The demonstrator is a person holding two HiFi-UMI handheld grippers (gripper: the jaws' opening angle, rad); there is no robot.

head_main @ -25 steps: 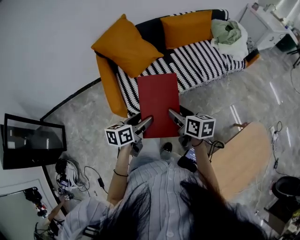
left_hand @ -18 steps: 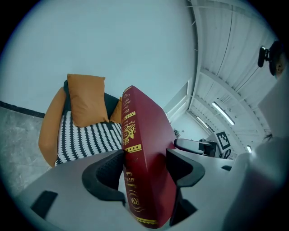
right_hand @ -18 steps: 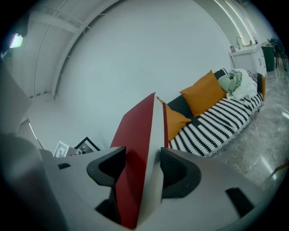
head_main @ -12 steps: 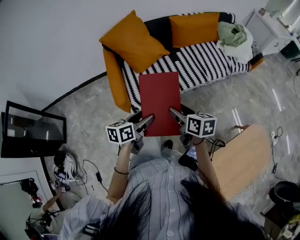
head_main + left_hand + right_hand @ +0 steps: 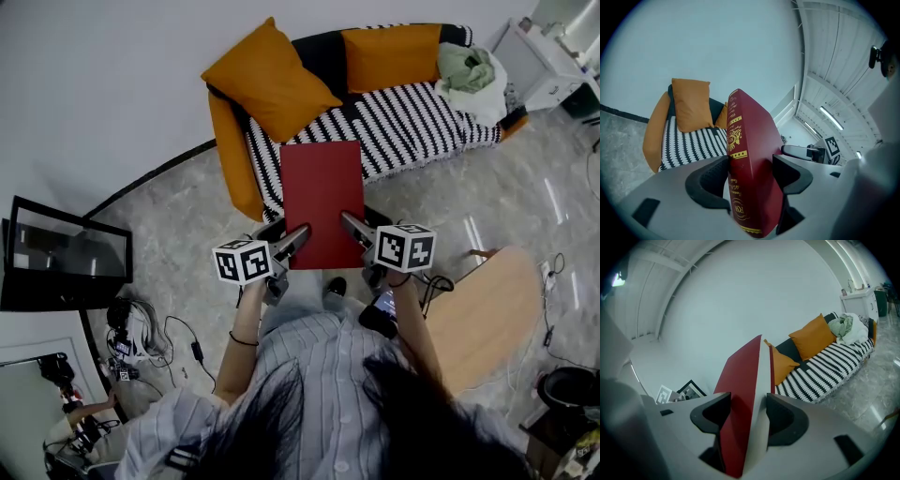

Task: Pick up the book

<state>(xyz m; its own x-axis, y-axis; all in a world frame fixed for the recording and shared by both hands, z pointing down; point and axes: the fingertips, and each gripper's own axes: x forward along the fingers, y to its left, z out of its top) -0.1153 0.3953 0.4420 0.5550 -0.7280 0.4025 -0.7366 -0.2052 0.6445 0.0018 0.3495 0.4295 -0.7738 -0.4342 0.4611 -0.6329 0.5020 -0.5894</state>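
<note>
**Two claws clamp one red book**

Left claw (image 5: 299, 232) presses its jaws on the gold-printed spine at the near end of the book (image 5: 322, 199). Right claw (image 5: 348, 221) clamps the page edge on the other side. The book hangs in the air above the floor (image 5: 187, 225). Beyond it stands a striped sofa (image 5: 412, 120) with an orange cushion (image 5: 270, 81).

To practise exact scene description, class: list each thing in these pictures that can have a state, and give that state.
book, closed, held in the air by both grippers
left gripper, shut on the book's spine edge
right gripper, shut on the book's page edge
cushion, propped at one end of the sofa
clothes, crumpled in a heap at the sofa's other end
screen, dark
</note>
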